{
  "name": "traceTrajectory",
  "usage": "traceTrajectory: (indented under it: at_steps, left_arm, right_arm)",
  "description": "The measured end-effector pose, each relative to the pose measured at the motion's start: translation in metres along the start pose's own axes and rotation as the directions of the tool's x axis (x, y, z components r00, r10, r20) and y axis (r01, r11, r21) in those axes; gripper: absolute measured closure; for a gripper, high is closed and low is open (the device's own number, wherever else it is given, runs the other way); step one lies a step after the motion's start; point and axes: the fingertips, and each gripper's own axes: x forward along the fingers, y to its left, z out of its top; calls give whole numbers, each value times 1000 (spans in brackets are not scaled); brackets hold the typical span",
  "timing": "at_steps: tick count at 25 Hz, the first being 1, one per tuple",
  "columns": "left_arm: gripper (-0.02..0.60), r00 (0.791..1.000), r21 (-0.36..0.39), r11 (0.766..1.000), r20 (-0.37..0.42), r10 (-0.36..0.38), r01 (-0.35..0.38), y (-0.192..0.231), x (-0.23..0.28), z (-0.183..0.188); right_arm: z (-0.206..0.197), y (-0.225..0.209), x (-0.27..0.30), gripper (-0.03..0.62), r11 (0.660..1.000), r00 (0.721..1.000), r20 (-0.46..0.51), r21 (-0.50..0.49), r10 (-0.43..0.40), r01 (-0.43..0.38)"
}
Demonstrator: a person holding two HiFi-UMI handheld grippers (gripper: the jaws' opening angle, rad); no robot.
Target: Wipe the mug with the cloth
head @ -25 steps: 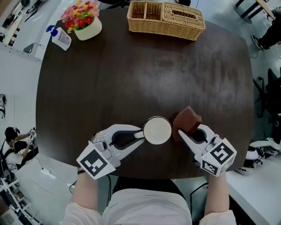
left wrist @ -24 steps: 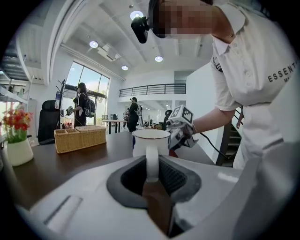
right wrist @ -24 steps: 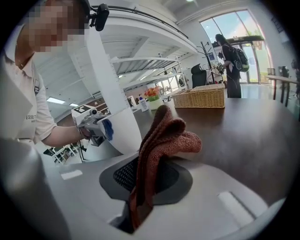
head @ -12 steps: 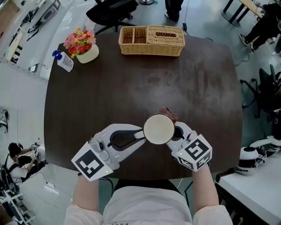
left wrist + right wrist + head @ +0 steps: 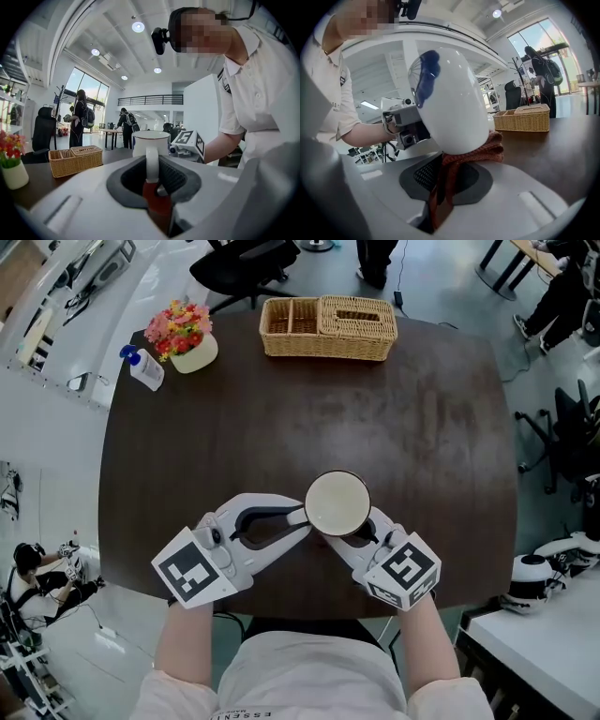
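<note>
- Since a second ago the right gripper point(image 5: 364, 529) has swung the cloth point(image 5: 474, 151) from beside the mug point(image 5: 337, 503) to under it.
- Its jaws pinch the rust-red cloth, pressed against the mug's lower wall.
- Left gripper point(image 5: 298, 519) clamps the handle, holding the mug over the tabletop point(image 5: 281, 427) near its front edge.
- Wiping looks barely begun; most of the mug remains.
- No readable label, only a blue blotch on the mug.

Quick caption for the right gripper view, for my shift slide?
Right tool, shut on the rust cloth, presses it under the white mug.
</note>
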Motion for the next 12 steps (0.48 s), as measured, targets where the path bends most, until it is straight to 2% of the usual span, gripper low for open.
traceTrajectory:
  at_steps: [4, 9, 11, 12]
  left_arm:
    - [512, 1000, 3, 1000, 6, -20, 20, -1, -5, 0]
    - [512, 999, 21, 999, -20, -41, 41, -6, -7, -4]
    - [512, 998, 54, 997, -29, -51, 53, -8, -7, -7]
    - [512, 997, 95, 993, -38, -63, 66, -9, -7, -9]
  right_arm:
    - [1, 9, 1, 513, 999, 1000, 22, -31, 21, -21]
    - [-11, 15, -6, 513, 998, 999, -25, -49, 48, -49]
    - [-18, 15, -13, 513, 998, 998, -44, -44, 40, -42]
    - [-23, 13, -17, 513, 999, 998, -52, -39, 28, -31]
